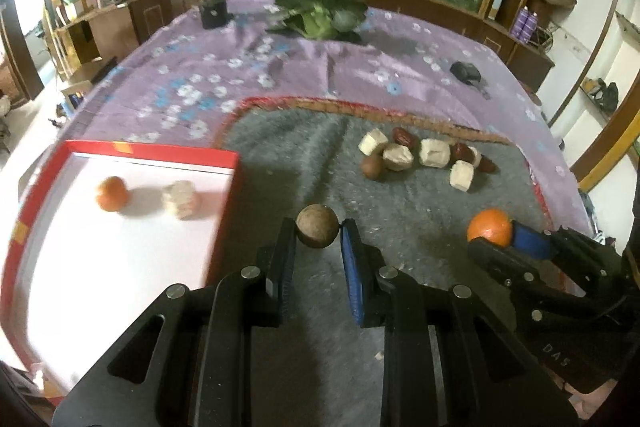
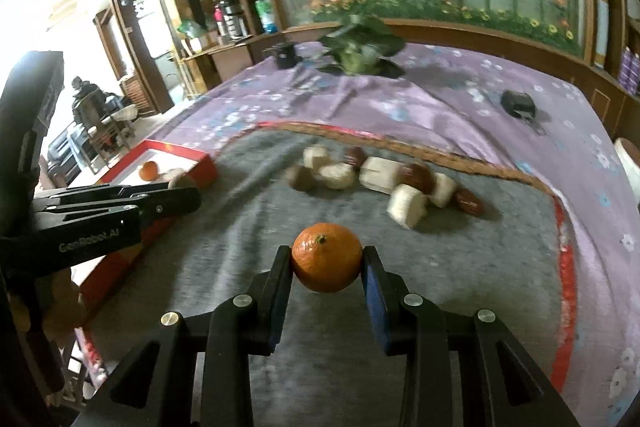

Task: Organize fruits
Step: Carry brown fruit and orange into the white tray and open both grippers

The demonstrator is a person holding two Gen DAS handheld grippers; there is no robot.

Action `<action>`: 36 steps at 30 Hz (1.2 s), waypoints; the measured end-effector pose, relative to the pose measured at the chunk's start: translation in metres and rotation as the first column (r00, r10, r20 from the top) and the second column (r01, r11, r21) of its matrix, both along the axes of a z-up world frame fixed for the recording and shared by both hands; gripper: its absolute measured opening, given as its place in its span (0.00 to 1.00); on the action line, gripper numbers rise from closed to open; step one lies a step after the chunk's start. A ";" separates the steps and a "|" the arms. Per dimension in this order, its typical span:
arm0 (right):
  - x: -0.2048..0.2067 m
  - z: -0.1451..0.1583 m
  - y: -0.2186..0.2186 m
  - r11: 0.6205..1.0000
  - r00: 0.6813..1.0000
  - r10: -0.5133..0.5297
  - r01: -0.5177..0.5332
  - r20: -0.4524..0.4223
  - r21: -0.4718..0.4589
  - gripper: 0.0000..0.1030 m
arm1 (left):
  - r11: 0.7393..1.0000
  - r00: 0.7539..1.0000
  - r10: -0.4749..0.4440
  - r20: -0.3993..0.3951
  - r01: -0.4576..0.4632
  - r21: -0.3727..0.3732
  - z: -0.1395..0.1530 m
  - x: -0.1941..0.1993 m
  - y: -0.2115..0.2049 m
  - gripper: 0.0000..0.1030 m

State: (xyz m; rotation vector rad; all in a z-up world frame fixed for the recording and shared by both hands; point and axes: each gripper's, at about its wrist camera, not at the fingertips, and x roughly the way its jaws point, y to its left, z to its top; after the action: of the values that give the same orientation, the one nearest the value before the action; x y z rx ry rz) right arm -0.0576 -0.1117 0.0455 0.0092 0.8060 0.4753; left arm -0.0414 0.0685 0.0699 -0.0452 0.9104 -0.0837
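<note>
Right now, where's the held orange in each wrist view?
Left wrist view: the held orange sits at right of centre, clamped in the right gripper, which comes in from the right edge.
Right wrist view: lower centre, between the jaws, above the grey mat.
Shared landmark: the red box, left of the orange in both.

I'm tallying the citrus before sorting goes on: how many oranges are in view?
2. One orange lies in the red-rimmed tray, beside a pale chunk. The other orange is gripped between the right gripper's pads above the grey mat. More could be hidden in the fruit pile.
</note>
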 end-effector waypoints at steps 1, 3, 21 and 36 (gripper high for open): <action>-0.001 0.002 0.006 1.000 1.000 0.012 -0.012 0.003 0.004 0.33 | 1.000 1.000 0.010 0.008 -0.010 0.011 0.003 -0.003 0.004 0.21; -0.003 0.005 0.018 0.999 0.999 0.039 -0.039 0.003 0.014 0.33 | 0.999 0.999 0.028 0.021 -0.028 0.021 0.007 -0.008 0.014 0.21; 0.002 0.019 0.146 0.962 0.962 0.273 -0.273 0.005 0.007 0.33 | 0.979 0.979 0.202 -0.004 -0.202 0.024 0.000 -0.018 0.121 0.21; 0.032 -0.006 0.221 0.922 0.924 0.378 -0.382 -0.061 -0.072 0.33 | 0.972 0.970 0.237 -0.053 -0.236 0.011 -0.024 0.004 0.154 0.21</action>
State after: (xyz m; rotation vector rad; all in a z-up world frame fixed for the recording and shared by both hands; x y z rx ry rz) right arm -0.0259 0.1097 0.0396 -0.2181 0.8757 0.8114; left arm -0.0375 0.2230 0.0456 -0.1523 0.9530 0.1424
